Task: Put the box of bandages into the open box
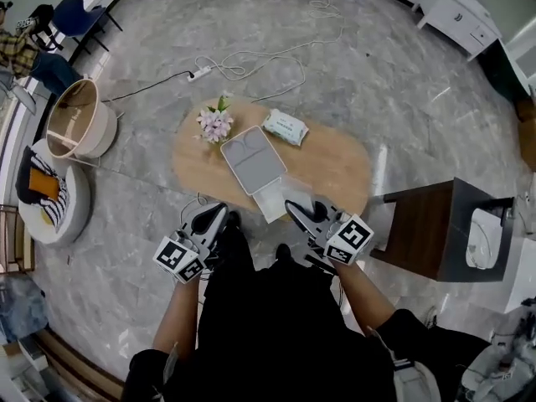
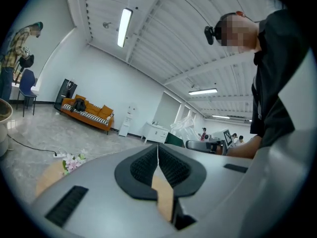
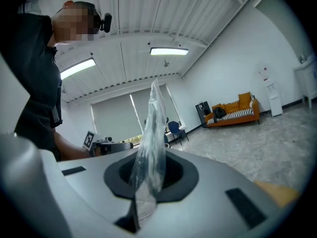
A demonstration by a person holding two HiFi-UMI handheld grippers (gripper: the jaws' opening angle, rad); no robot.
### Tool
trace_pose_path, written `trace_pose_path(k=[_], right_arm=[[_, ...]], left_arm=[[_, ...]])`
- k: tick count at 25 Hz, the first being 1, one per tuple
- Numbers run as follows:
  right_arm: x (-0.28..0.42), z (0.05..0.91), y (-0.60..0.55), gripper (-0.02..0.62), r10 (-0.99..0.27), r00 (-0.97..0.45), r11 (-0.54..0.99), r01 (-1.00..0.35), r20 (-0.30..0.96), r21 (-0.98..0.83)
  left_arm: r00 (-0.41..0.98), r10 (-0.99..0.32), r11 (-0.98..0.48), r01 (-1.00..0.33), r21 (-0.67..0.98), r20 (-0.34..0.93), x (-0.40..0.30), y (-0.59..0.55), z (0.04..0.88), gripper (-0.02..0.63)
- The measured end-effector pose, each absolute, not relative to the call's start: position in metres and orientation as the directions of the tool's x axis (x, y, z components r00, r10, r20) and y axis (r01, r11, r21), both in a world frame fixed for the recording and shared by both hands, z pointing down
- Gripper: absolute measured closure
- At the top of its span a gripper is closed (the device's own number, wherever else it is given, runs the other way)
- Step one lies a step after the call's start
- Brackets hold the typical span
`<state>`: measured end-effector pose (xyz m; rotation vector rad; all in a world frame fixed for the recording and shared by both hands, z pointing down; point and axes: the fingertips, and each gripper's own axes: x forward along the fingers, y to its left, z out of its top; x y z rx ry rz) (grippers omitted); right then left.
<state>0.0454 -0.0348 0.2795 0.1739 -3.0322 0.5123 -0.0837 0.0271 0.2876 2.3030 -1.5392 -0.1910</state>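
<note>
An open box lies on the oval wooden table (image 1: 335,166): a grey lid (image 1: 251,159) laid flat, with a white tray part (image 1: 272,198) at its near end. A white and green packet (image 1: 286,127) rests behind it to the right. My right gripper (image 1: 299,211) hovers at the table's near edge, tilted upward, shut on a strip of clear plastic film (image 3: 151,133) that sticks up between the right gripper (image 3: 148,177) pads. My left gripper (image 1: 214,217) is held beside it, left of the box. In the left gripper view the left gripper (image 2: 158,165) is shut with nothing between its pads.
A small bunch of pink flowers (image 1: 215,124) stands at the table's far left. A dark side table (image 1: 435,229) is to the right and a round basket (image 1: 77,120) to the left. A power strip with white cables (image 1: 251,65) lies on the floor behind the table.
</note>
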Motion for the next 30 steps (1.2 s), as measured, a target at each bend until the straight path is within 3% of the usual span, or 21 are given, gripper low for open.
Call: trace_pose_path(k=[9,14,21,30], right_arm=[[-0.001,0.306,-0.088,0.561,-0.313,-0.932,0.847,-0.362,0.185,-0.391],[-0.007,0.334,-0.093,0.561,-0.355,-0.894,0.773,-0.446,0.275,-0.451],[0.012,0.417,-0.091,0.561,-0.314,-0.826,0.641,-0.548,0.467,-0.538],[0.027,0.539,-0.083,0.561,-0.127,-0.806,0.602,-0.526,0.579,-0.601]], left_arm=[[0.591,-0.805,-0.521,-0.748,0.412,0.056,-0.152,-0.065,0.302,0.588],[0.694,-0.716,-0.596,-0.664,0.452,0.074,-0.158,-0.093,0.328,0.588],[0.802,-0.588,-0.647,-0.548,0.530,0.111,-0.142,-0.113,0.381,0.588],[0.799,-0.557,-0.560,-0.562,0.609,0.226,-0.117,-0.107,0.474,0.588]])
